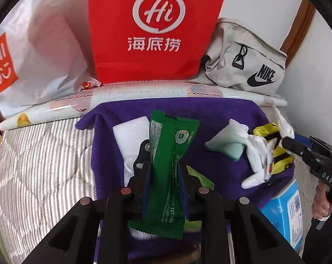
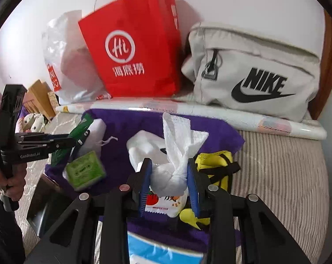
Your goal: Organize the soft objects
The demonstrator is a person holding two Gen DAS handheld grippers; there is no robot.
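My left gripper (image 1: 166, 169) is shut on a long green snack packet (image 1: 172, 136), pinching it at its waist above a purple cloth (image 1: 210, 114). In the right wrist view, the right gripper (image 2: 169, 165) is shut on a crumpled white tissue (image 2: 177, 140), and under it lies a white packet with a tomato picture (image 2: 163, 202). On the cloth lie a white pad (image 1: 130, 136), a mint and white tissue pack (image 1: 227, 145), a yellow pouch with black straps (image 2: 216, 165) and a small green pack (image 2: 84, 171), which is blurred. Each gripper shows at the edge of the other's view.
A red paper bag (image 1: 152, 28), a white plastic bag (image 1: 23, 55) and a beige Nike bag (image 2: 254, 77) stand along the wall behind a rolled sheet (image 1: 144, 92). Striped bedding (image 1: 45, 154) surrounds the cloth. A blue box (image 1: 284, 206) sits near the front.
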